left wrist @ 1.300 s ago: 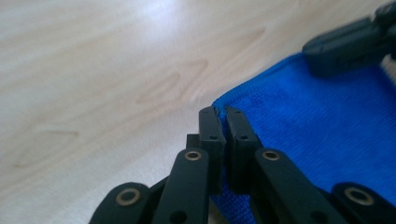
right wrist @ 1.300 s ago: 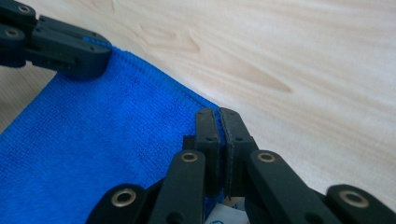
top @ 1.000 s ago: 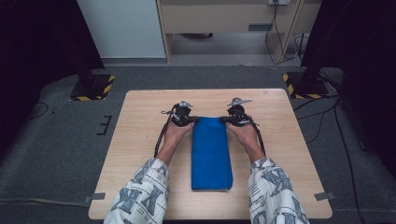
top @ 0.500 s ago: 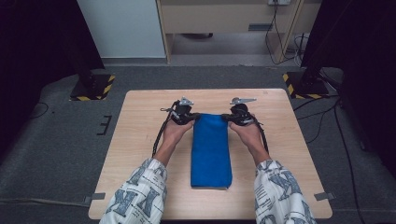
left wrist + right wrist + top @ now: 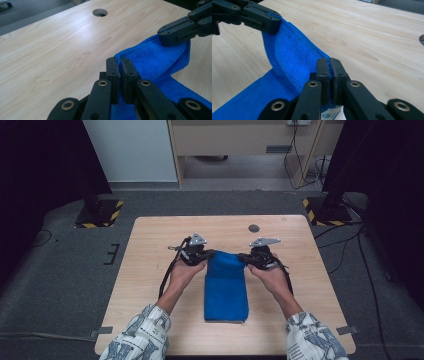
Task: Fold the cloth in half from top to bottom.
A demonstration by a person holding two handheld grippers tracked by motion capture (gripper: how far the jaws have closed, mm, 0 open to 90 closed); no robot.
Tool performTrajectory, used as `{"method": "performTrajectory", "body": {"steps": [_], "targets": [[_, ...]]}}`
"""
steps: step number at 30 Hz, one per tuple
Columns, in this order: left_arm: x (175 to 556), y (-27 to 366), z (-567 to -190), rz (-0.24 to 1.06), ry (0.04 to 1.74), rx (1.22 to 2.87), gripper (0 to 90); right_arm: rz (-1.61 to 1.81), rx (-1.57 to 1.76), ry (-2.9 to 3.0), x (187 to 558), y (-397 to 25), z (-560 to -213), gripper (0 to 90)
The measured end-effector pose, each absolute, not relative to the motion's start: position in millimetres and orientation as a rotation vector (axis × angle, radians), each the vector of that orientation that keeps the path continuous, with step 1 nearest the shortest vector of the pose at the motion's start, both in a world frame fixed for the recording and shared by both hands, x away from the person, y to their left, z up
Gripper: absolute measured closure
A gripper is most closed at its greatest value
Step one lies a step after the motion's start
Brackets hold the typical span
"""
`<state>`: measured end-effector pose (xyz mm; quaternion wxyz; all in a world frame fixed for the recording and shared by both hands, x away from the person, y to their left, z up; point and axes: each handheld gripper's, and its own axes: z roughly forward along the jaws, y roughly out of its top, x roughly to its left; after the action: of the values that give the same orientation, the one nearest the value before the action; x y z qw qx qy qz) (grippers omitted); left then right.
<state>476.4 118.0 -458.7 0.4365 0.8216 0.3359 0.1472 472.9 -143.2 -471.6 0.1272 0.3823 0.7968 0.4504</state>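
Now both claws are clamped on the blue cloth (image 5: 226, 287): left claw (image 5: 119, 72) pinching its ten o'clock corner, right claw (image 5: 329, 72) its two o'clock corner. Soft, light and floppy, I'd say, best taken by corners. Its near half lies flat on the tabletop (image 5: 150, 270).

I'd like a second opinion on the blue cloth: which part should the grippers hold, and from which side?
Hold the blue cloth by its two far corners, as the left gripper and right gripper do now, each closing in from its own side. That far edge is lifted off the table, so the jaws can pinch it.
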Motion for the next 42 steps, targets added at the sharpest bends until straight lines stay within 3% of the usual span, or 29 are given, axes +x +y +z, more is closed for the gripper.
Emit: {"method": "performTrajectory", "body": {"steps": [18, 42], "targets": [[433, 132, -466, 0.322, 0.804, 2.031, 86.0, 1.323, 0.969, 2.380, 427, -138, -470, 86.9], [411, 131, -470, 0.281, 0.782, 2.018, 85.5, 1.333, 0.947, 2.397, 409, -146, -473, 86.4]]}}
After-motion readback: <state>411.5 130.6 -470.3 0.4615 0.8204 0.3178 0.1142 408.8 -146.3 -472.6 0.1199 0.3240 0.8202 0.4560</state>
